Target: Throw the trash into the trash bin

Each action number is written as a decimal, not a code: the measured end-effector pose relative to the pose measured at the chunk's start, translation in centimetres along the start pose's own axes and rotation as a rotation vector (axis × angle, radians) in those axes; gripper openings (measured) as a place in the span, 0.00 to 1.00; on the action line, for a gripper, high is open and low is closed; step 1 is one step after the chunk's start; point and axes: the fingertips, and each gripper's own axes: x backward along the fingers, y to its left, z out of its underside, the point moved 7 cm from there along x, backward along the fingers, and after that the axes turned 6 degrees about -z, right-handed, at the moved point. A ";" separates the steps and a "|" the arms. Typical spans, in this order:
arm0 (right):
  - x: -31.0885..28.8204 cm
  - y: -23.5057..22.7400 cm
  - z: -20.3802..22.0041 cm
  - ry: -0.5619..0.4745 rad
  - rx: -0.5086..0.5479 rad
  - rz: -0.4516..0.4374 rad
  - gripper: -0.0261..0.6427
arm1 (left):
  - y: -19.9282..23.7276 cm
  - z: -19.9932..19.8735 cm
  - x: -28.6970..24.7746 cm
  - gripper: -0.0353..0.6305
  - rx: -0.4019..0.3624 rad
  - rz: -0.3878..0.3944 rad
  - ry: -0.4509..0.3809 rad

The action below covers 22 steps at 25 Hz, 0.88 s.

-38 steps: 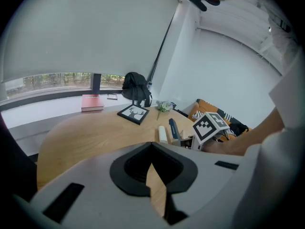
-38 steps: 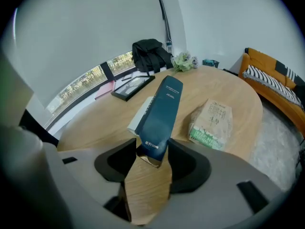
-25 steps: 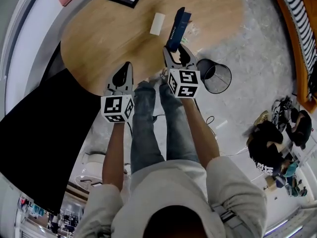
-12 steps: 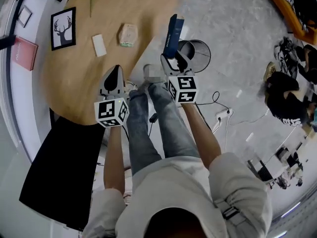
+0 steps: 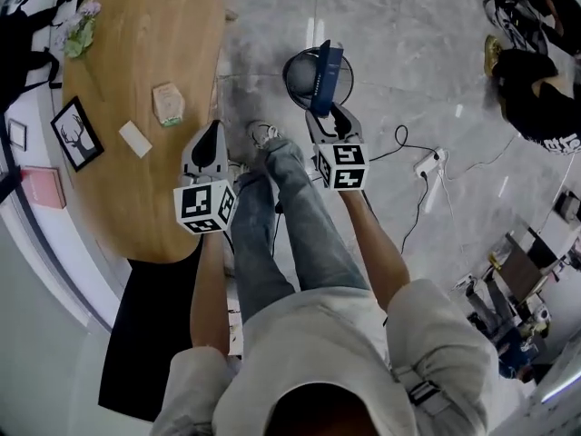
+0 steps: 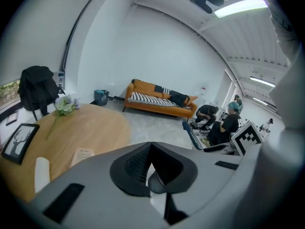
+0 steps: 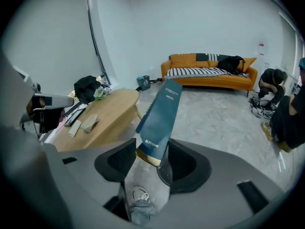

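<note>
- Aim is what matters at this step: my right gripper [image 5: 333,123] holds the blue packet [image 5: 326,73] pointing out at twelve o'clock. Its far end is already over the trash bin [image 5: 296,73], so I judge the drop comes next.
- My right fingers are clamped on the packet's lower end, one pad on each flat side. In the right gripper view it leans toward one o'clock.
- To do it well, I should bring the jaws themselves over the bin's mouth and tip the packet nose-down before letting go. A long pack released off-centre could catch the rim and land on the grey floor [image 5: 427,71].
- My left gripper [image 5: 210,145] has its fingers pressed together on nothing. It hangs at nine o'clock from the right one, by the edge of the wooden table [image 5: 145,53], and is best kept clear.
- The packet is long, slim and dark blue, with flat sides, small pale print and a tan edge at the gripped end. It looks light and fairly stiff.
- The bin is black, round and open-topped.
- A small tan pack [image 5: 168,104] and a white slip [image 5: 134,139] lie on the table at ten o'clock from my left gripper. I cannot tell whether they are trash.
</note>
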 end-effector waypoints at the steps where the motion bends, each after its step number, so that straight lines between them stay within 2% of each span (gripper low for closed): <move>1: 0.2 -0.8 0.6 0.006 -0.013 0.015 0.38 | -0.7 0.0 -0.6 0.08 -0.013 0.017 0.007; 9: 1.4 -4.7 5.4 0.042 -0.138 0.104 0.38 | -4.8 0.6 -4.4 0.08 -0.106 0.149 0.076; 18: -2.0 -7.2 9.4 0.159 -0.153 0.106 0.38 | -6.2 1.3 -6.3 0.08 -0.148 0.186 0.118; 22: -4.2 -7.7 9.7 0.211 -0.143 0.096 0.43 | -6.2 1.6 -6.5 0.08 -0.155 0.193 0.130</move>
